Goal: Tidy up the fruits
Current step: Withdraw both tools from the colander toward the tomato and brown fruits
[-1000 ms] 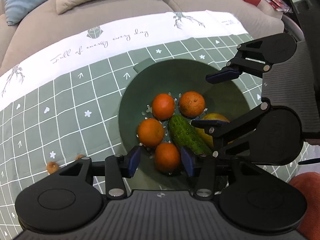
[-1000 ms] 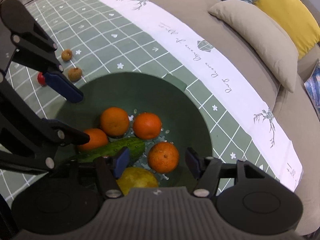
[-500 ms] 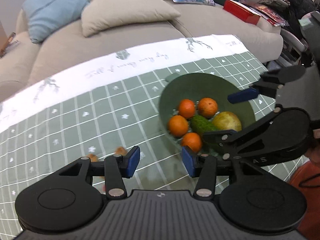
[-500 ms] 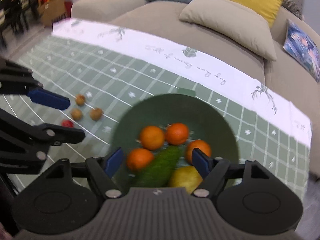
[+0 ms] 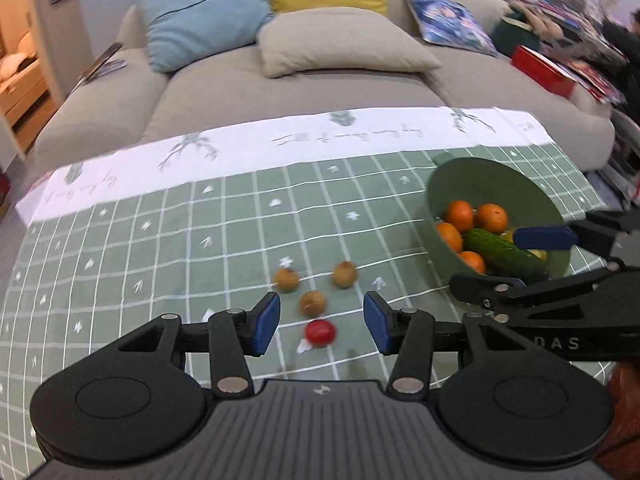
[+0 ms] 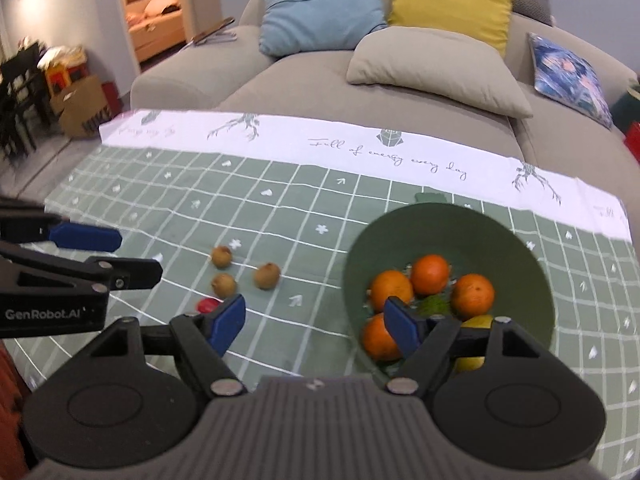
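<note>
A green bowl [image 5: 460, 168] [image 6: 440, 210] on the checked tablecloth holds several oranges [image 5: 491, 217] [image 6: 430, 273], a cucumber [image 5: 500, 252] [image 6: 432, 304] and a yellow fruit [image 6: 478, 322]. To its left, three small brown fruits [image 5: 313, 303] [image 6: 266, 275] and a small red fruit [image 5: 320, 332] [image 6: 208, 304] lie loose on the cloth. My left gripper [image 5: 322, 322] [image 6: 140, 256] hovers open above the red fruit, holding nothing. My right gripper [image 6: 316, 322] [image 5: 486, 260] is open and holds nothing, at the bowl's near left edge.
A grey sofa [image 6: 360, 92] with blue, yellow, beige and patterned cushions runs behind the table's far edge. A red box [image 5: 544, 72] and a person [image 5: 624, 52] are at the far right. A cardboard box [image 6: 80, 104] and dark chairs stand on the floor at the left.
Both grippers have pulled back and up from over the bowl and swung left. The loose small fruits now show ahead of the left gripper. The right jaws stand wider.
</note>
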